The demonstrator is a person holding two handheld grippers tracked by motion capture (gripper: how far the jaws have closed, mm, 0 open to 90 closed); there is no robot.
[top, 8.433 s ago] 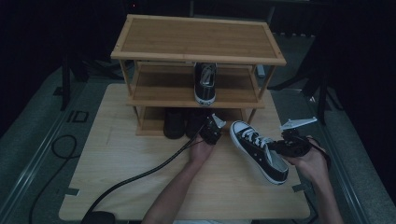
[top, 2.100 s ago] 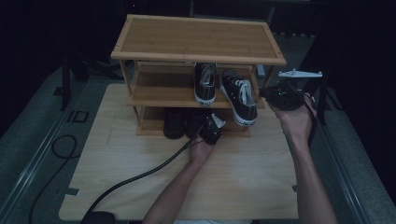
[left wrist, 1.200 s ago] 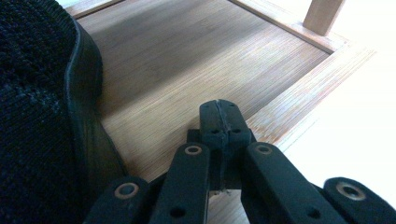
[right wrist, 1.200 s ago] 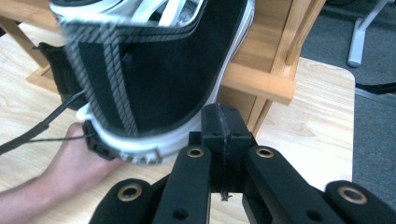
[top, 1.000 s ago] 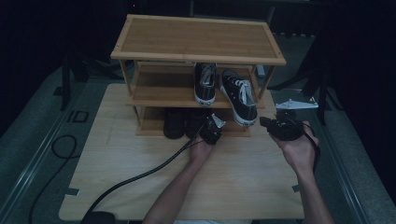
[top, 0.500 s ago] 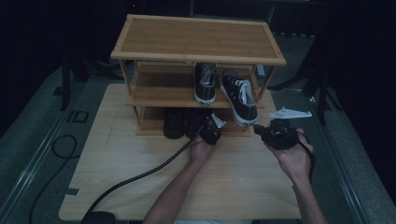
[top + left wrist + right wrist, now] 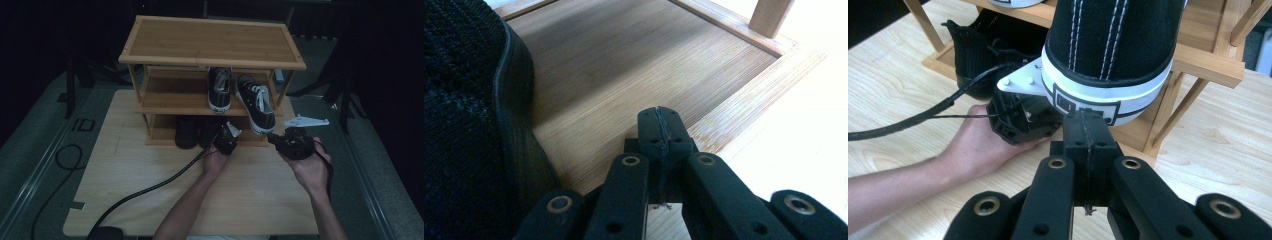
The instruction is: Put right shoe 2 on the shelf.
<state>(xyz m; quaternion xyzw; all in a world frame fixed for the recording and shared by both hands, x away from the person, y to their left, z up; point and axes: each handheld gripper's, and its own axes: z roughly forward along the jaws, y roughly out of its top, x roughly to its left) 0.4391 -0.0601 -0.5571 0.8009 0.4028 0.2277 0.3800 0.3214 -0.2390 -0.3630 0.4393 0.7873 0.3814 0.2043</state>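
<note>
Just sneaker heel [image 7: 1108, 75] before closed right tongs [image 7: 1087, 125]

Both forearms outstretched, left tool [image 7: 226, 142] and right tool [image 7: 272, 137] with jaws pressed together, empty.

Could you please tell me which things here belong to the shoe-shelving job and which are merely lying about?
Part of the job:
right sneaker, heel overhanging the middle shelf
left sneaker beside it
shoe rack
right gripper, jaws shut, just behind that heel

Lying about:
dark shoes on the bottom shelf
left gripper, resting
</note>
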